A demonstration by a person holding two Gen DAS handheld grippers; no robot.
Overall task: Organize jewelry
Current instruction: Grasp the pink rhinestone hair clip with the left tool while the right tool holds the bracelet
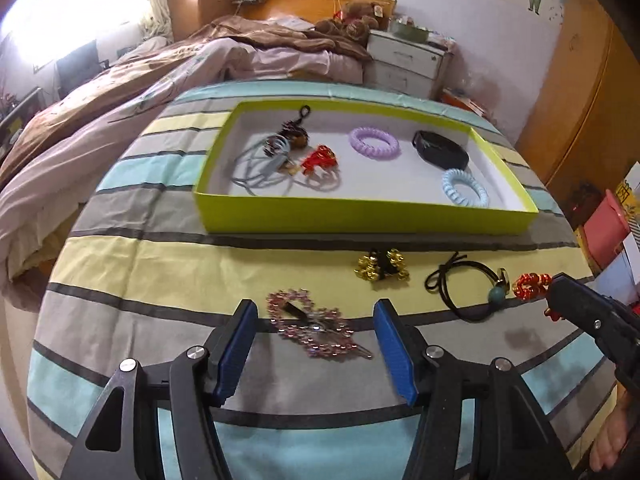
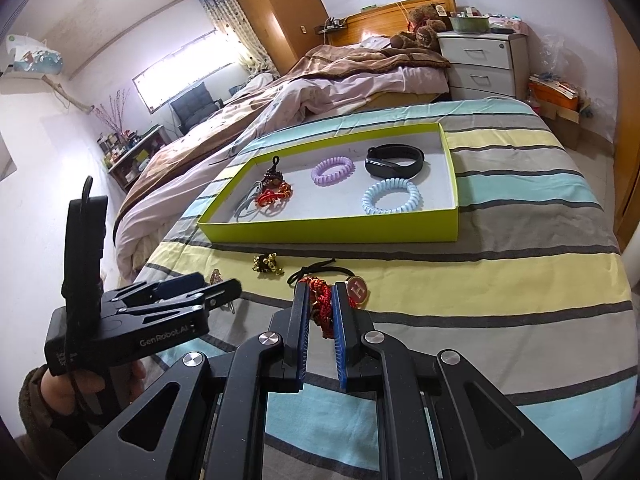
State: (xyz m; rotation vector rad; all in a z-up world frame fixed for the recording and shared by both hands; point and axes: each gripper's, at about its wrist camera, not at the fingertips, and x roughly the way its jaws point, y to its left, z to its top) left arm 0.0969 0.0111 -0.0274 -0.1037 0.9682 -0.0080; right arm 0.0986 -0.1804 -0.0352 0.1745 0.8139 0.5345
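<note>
midway through sorting: lime tray [image 1: 360,216] already holding two coil bands, a black wristband and a tangle of cords. right gripper [image 2: 322,308] clamped on the red braided cord [image 2: 322,304], low over the striped bedspread [image 2: 500,280], beside the black hair tie [image 2: 320,270]. left gripper [image 1: 314,320] spread wide around the pink beaded clip [image 1: 310,326], not yet closed. next, probably: lift the cord clear, carry forward over the tray wall, release onto bare floor.
</note>
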